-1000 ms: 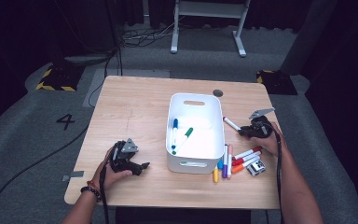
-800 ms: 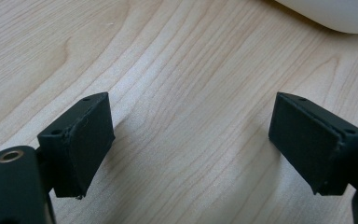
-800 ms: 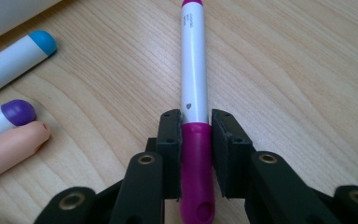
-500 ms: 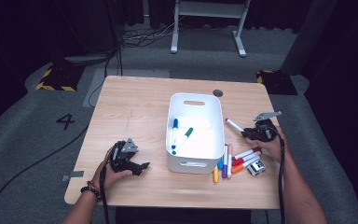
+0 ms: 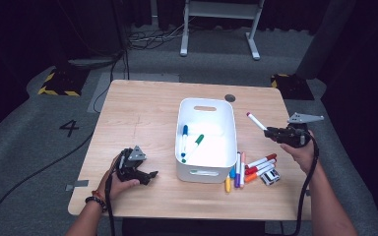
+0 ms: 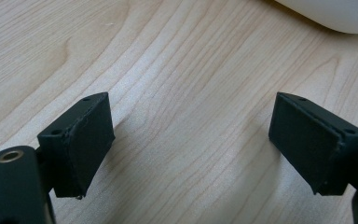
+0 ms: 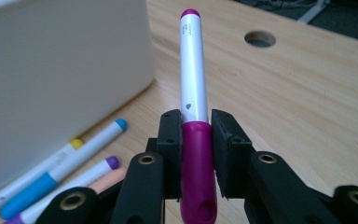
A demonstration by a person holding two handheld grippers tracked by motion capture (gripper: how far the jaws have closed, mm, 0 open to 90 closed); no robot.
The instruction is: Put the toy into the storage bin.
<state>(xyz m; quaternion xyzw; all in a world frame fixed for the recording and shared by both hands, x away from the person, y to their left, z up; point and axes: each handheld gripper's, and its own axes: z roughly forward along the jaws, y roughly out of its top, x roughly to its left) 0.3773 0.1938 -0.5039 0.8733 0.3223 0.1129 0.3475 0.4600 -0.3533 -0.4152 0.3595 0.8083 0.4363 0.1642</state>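
Pale wood table (image 5: 142, 113) on grey carpet, dark room. Right gripper (image 7: 196, 140) pinching magenta marker (image 7: 194, 79) clear of the tabletop beside white bin (image 5: 206, 142); magenta cap legible close-up. Left gripper (image 6: 191, 140) spread, resting low.

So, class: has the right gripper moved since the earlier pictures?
Yes. The right gripper, shut on the magenta marker, has risen and shifted right, away from the bin.

At frame right, the right gripper (image 5: 274, 132) held a white marker (image 5: 256, 121) above the table (image 5: 142, 108), beside the white bin (image 5: 205, 105); the left gripper (image 5: 145, 175) rested lower left.
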